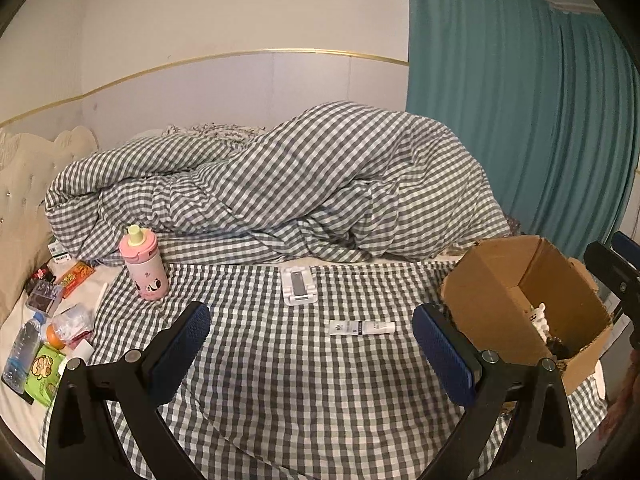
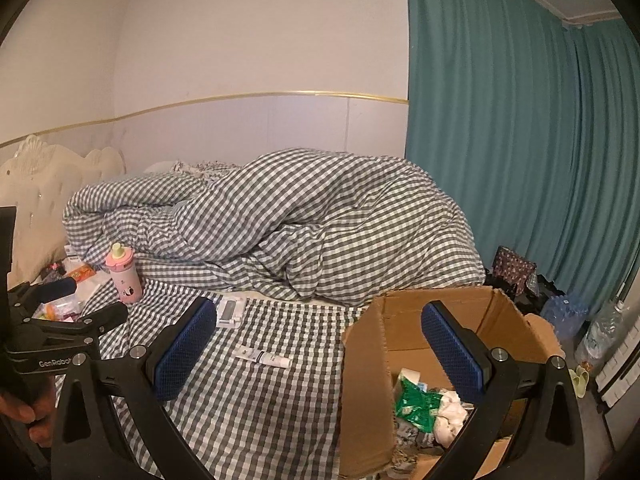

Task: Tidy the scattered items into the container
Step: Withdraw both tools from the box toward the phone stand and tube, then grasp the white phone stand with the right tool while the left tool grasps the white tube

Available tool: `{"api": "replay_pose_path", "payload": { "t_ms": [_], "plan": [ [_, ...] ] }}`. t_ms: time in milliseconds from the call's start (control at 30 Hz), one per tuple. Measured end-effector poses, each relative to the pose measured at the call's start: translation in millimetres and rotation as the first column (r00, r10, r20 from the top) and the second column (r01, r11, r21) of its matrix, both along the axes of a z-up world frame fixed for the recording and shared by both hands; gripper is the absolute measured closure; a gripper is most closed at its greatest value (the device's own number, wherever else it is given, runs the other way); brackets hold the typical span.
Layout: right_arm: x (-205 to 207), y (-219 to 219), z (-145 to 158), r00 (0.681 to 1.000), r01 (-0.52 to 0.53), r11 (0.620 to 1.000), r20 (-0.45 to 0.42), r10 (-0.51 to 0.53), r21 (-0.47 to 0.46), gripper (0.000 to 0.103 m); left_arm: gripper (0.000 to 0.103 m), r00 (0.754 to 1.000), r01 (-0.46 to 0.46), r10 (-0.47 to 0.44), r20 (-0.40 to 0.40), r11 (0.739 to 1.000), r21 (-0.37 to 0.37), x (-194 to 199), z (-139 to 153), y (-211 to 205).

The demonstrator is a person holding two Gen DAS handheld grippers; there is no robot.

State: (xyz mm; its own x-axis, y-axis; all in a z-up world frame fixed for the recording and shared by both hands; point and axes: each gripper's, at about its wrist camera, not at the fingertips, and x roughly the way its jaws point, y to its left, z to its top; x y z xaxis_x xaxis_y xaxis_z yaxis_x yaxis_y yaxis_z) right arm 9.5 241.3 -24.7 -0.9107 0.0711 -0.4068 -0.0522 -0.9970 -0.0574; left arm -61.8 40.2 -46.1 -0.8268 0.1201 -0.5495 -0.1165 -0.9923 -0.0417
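An open cardboard box (image 1: 492, 300) stands on the checked bed at the right; it also shows in the right wrist view (image 2: 364, 380), holding a green packet (image 2: 416, 402) and white scraps. A white tube (image 1: 362, 327) (image 2: 262, 357), a white phone stand (image 1: 298, 285) (image 2: 231, 311) and a pink bottle (image 1: 145, 266) (image 2: 123, 276) lie on the sheet. My left gripper (image 1: 312, 352) is open and empty above the sheet, short of the tube. My right gripper (image 2: 316, 348) is open and empty over the box's left wall.
A rumpled checked duvet (image 1: 280, 184) fills the back of the bed. Snack packets, a water bottle (image 1: 20, 354) and small items lie at the left by the headboard (image 1: 24, 184). A teal curtain (image 1: 520, 100) hangs at the right; bags and bottles sit on the floor (image 2: 560, 312).
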Motion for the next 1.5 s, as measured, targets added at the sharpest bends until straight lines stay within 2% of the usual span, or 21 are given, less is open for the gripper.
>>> {"api": "replay_pose_path", "payload": {
  "t_ms": [433, 867, 1300, 1500],
  "plan": [
    [-53, -26, -39, 0.993, -0.079, 0.997, 0.091, 0.078, 0.007, 0.0, 0.0, 0.997, -0.044, 0.044, 0.06, 0.999, 0.006, -31, -29, -29],
    [-127, -49, -99, 0.967, -0.136, 0.99, 0.213, 0.139, -0.029, 0.0, 0.0, 0.988, -0.083, 0.085, 0.129, 0.996, -0.021, -73, -69, -52],
    [-213, -108, -172, 0.924, -0.216, 0.974, 0.307, 0.228, -0.071, 0.0, 0.0, 0.969, -0.161, 0.17, 0.179, 0.985, -0.064, -105, -112, -100],
    [-253, -127, -205, 0.913, -0.207, 0.975, 0.344, 0.221, -0.076, 0.0, 0.0, 0.962, -0.177, 0.188, 0.198, 0.981, -0.075, -124, -131, -117]
  ]
}}
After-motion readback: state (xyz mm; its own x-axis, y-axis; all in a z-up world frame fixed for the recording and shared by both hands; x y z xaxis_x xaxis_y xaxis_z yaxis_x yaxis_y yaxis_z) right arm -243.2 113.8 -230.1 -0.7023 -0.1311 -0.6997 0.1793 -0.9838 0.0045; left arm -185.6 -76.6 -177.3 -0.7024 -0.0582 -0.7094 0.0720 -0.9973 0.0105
